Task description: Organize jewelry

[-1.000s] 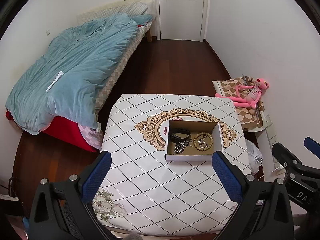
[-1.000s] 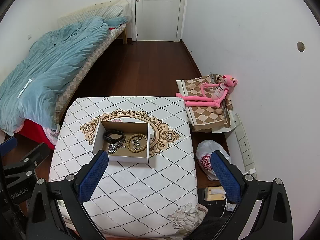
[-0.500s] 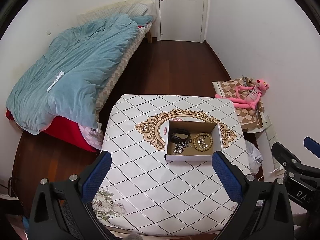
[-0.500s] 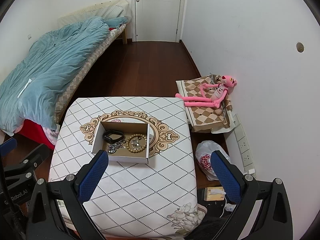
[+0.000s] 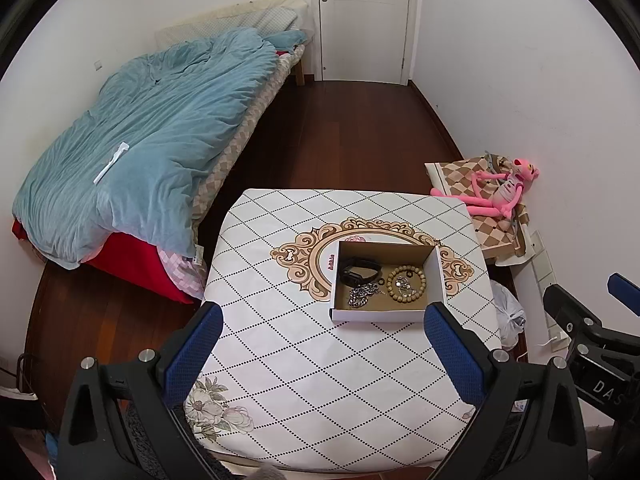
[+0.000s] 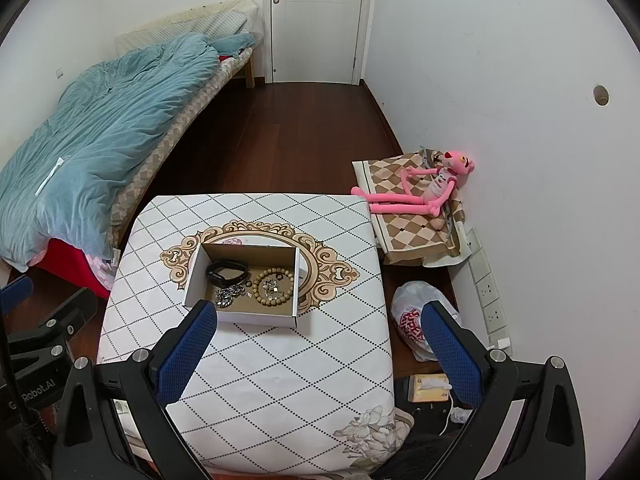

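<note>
A shallow cardboard box sits on a table with a diamond-pattern cloth. Inside lie a black wristband, a silver chain and a wooden bead bracelet with small pieces inside its ring. My left gripper is open and empty, held high above the table's near side. My right gripper is open and empty, above the table's near right. Each gripper shows at the edge of the other's view.
A bed with a teal duvet stands to the left. A pink plush toy lies on a checkered cushion by the right wall. A plastic bag and a tissue box sit on the wooden floor right of the table.
</note>
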`<control>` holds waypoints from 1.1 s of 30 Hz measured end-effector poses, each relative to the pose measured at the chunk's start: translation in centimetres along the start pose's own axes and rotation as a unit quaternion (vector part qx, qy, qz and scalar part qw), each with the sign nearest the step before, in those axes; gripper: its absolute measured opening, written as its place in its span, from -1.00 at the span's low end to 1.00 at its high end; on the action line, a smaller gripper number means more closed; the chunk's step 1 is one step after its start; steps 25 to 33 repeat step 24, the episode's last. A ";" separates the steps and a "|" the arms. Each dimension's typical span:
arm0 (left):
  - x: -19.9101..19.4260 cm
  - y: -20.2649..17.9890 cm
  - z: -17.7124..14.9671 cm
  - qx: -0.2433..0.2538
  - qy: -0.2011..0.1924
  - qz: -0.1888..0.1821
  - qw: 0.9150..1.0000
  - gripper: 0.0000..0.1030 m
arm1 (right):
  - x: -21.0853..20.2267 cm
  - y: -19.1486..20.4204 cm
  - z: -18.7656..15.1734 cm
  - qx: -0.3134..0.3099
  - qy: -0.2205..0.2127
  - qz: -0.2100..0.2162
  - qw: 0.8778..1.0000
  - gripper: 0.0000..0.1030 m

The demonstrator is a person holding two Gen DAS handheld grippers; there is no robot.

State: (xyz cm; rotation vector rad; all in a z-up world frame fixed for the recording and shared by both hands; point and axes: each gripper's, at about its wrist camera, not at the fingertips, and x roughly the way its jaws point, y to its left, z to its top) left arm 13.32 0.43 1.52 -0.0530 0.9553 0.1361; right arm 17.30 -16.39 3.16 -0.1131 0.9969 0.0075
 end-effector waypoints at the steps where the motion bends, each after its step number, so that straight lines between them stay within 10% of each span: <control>1: 0.0 0.0 0.0 0.000 0.000 0.000 1.000 0.99 | 0.0 -0.1 0.0 0.000 0.000 0.000 1.000 1.00; 33: 0.1 -0.2 -0.4 -0.005 0.002 0.000 1.000 0.99 | 0.1 -0.5 -0.1 -0.002 0.002 0.000 1.000 1.00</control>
